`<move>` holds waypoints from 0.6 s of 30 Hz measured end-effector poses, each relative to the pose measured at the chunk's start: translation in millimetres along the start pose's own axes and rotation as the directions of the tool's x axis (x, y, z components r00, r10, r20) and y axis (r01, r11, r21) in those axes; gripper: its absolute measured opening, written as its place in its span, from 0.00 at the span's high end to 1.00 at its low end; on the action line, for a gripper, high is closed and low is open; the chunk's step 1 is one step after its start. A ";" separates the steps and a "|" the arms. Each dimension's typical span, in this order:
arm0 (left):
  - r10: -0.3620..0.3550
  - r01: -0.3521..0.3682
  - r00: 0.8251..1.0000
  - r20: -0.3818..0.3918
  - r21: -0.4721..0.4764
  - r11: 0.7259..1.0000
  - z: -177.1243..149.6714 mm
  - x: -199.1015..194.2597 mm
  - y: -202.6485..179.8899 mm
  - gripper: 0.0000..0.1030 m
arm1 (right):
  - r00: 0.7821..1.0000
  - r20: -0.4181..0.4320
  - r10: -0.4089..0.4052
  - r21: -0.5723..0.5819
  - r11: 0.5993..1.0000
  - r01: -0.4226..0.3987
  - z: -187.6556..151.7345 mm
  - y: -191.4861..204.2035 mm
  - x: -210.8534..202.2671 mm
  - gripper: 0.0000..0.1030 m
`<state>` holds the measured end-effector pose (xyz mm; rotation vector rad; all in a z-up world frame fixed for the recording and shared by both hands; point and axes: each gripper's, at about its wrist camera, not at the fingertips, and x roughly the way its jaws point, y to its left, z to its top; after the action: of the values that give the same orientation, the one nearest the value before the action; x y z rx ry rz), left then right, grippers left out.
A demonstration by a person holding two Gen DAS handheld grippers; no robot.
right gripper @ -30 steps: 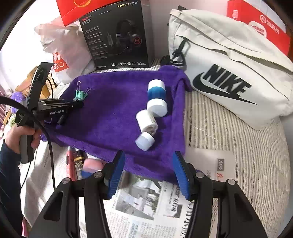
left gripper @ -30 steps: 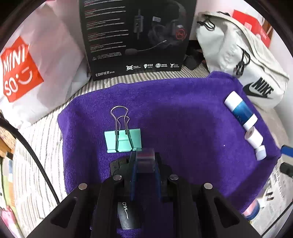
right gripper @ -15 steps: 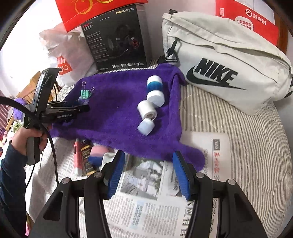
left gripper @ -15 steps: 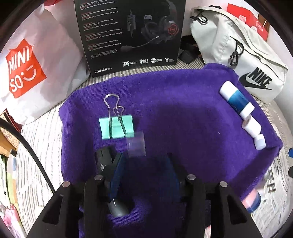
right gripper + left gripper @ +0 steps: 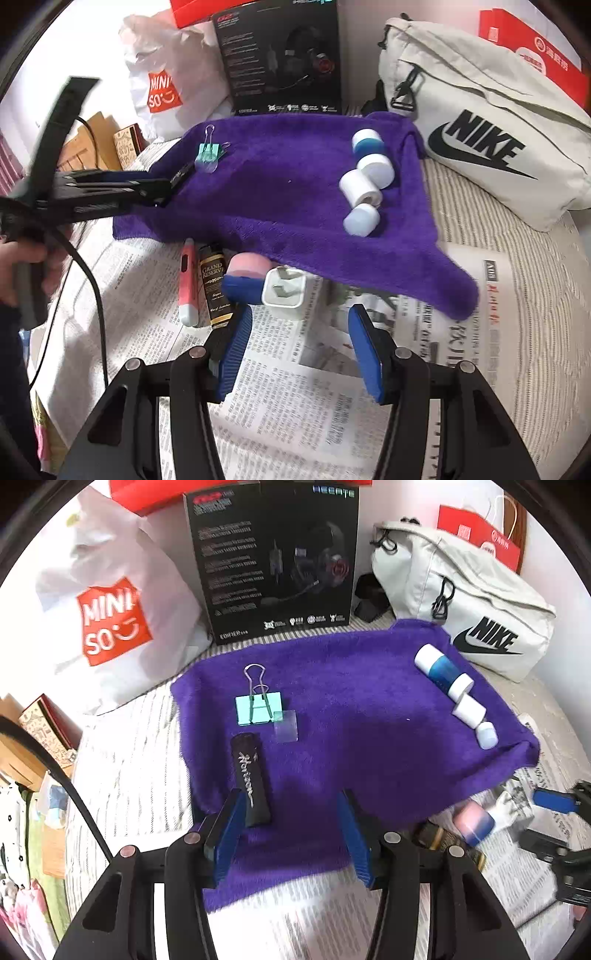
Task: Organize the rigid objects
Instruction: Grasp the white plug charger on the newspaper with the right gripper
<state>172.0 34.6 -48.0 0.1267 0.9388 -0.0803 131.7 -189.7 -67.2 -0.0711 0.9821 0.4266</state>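
A purple towel [image 5: 351,716] [image 5: 288,192] holds a mint binder clip [image 5: 258,709] [image 5: 208,151], a small clear box [image 5: 285,725] beside it, a black pouch [image 5: 251,779], a blue-and-white bottle [image 5: 441,672] [image 5: 369,151], a white roll [image 5: 469,710] [image 5: 358,188] and a white cap [image 5: 487,735] [image 5: 361,220]. My left gripper [image 5: 291,830] is open and empty over the towel's near edge, seen from the side in the right wrist view [image 5: 162,192]. My right gripper [image 5: 301,350] is open and empty over newspaper, just behind a white charger plug [image 5: 284,291].
On the newspaper [image 5: 295,387] below the towel lie a pink pen-like item [image 5: 188,284], a black Grand Reserve stick [image 5: 216,284] and a pink-and-blue cylinder [image 5: 245,277]. A black headset box [image 5: 277,561], a Miniso bag [image 5: 110,620] and a Nike bag [image 5: 461,609] stand behind.
My left gripper let go of the clear box next to the binder clip, opened, and pulled back. My right gripper moved back and left, bringing the items on the newspaper into view.
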 end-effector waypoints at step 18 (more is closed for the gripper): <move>-0.021 0.022 1.000 0.016 -0.078 0.997 -44.6 -21.2 19.5 0.52 | 0.997 0.016 -0.075 0.001 0.997 0.075 3.8 8.1 32.4 0.69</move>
<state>126.3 60.7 -55.5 0.0436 0.9275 -0.0647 147.1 -171.0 -90.6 -0.1032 0.9605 0.3579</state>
